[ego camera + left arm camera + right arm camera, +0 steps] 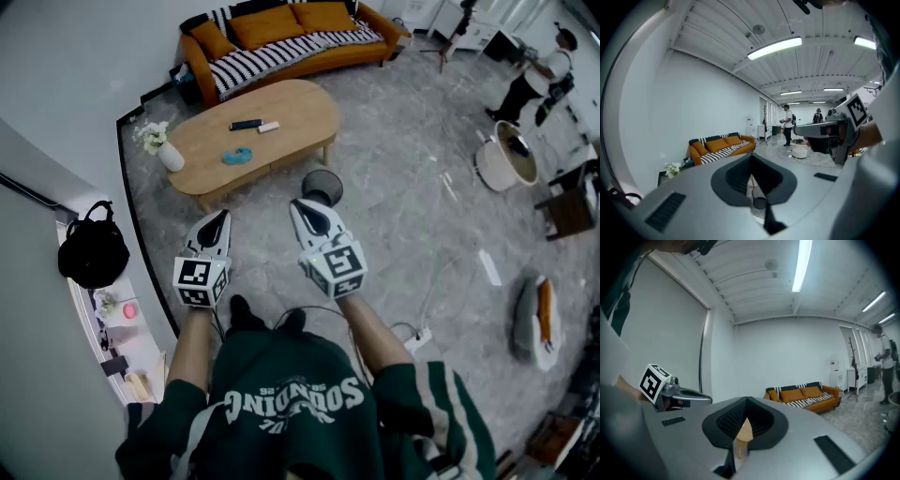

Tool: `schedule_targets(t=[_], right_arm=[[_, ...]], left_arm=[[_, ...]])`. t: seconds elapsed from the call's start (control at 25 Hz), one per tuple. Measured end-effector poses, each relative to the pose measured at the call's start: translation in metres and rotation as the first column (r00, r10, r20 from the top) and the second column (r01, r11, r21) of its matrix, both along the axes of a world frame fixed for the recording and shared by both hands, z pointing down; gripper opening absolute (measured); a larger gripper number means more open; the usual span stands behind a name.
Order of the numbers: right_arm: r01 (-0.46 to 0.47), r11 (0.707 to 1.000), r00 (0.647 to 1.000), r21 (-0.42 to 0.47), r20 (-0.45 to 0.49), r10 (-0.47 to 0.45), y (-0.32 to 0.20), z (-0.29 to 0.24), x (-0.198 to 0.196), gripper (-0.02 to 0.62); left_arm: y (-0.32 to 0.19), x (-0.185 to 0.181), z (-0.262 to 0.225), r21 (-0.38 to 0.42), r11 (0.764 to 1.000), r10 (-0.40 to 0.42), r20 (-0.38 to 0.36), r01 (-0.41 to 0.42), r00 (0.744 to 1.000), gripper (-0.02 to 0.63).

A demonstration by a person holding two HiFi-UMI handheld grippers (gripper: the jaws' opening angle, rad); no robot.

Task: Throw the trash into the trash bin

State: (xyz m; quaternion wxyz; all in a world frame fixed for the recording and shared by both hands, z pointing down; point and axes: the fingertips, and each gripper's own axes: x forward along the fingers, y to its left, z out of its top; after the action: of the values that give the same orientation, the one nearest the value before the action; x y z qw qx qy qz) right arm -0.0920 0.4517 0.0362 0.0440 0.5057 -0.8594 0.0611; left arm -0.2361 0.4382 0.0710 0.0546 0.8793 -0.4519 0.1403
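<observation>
Left tongs [219, 217] and right tongs [300, 206]: both closed, empty. Blue item [237, 156], presumed trash, lies on table [300, 112] ahead of left tongs, the nearer pair. Trash bin [322, 186] stands just beyond right tongs.

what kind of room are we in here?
Likely a mock living room set up inside a larger lab or office: an orange sofa, an oval wooden coffee table and a small trash bin on a stone-look floor, under strip lights, with other people working further back.
</observation>
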Motion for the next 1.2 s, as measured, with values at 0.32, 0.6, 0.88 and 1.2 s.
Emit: schedule_targets(t=[0.32,0.6,0.88,1.2], right_arm=[[0.002,1.000,1.000,-0.019,0.006,-0.002,0.010,0.005,0.004,0.000],[-0.005,0.999,1.000,-0.044,0.024,0.006,0.011,0.017,0.011,0.000],[-0.002,0.997,1.000,-0.073,0.029,0.004,0.004,0.017,0.012,0.000],[-0.015,0.997,1.000,-0.081,0.016,0.016,-0.045,0.027,0.014,0.000]], left_arm=[[0.005,0.014,0.004,-0.003,1.000,0.004,-0.009,-0.004,1.000,-0.003],[0.005,0.015,0.006,-0.012,1.000,0.003,0.000,-0.003,1.000,-0.003],[-0.006,0.020,0.014,-0.029,1.000,0.004,-0.014,-0.004,1.000,-0.003],[-0.058,0.033,0.027,-0.034,0.999,0.021,-0.034,-0.023,0.999,-0.003]])
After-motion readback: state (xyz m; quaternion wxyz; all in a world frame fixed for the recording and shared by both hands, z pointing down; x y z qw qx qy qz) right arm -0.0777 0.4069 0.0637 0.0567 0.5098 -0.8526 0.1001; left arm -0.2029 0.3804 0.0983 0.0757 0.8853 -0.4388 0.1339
